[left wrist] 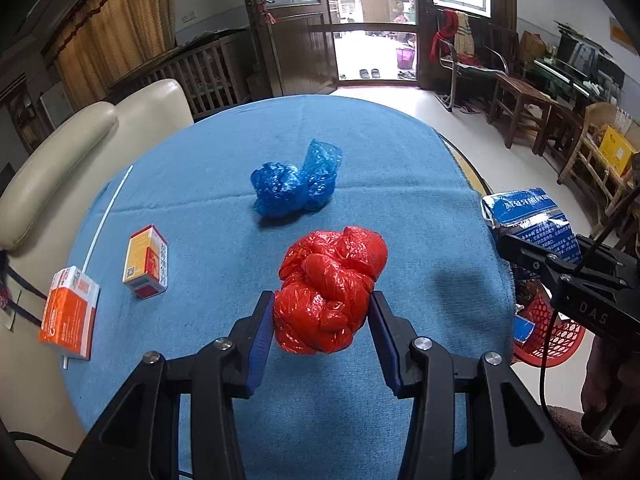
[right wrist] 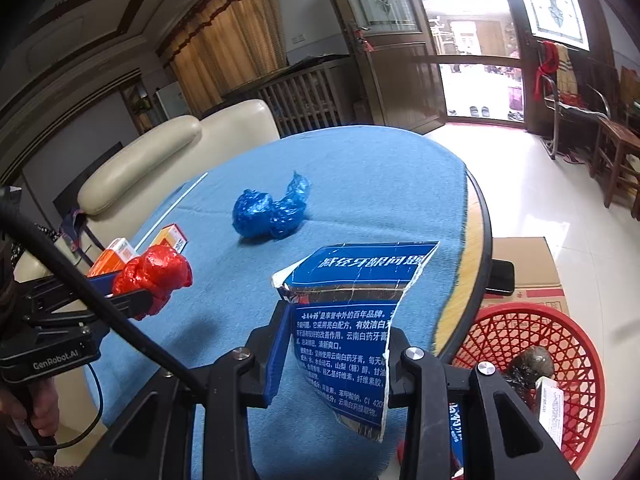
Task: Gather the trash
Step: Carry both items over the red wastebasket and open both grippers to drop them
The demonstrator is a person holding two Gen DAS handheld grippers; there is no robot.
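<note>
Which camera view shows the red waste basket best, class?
The right wrist view: the red waste basket shows most of its rim, mesh wall and some trash inside, beside the table edge. The left wrist view gives only a sliver of it behind the right tongs.

A cream sofa (left wrist: pixel 80 140) beside the table, wooden door (left wrist: pixel 296 40) beyond

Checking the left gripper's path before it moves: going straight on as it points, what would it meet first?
Probably the blue tablecloth, near the crumpled blue bag; depth is unclear. The left gripper already holds the red bag.
</note>
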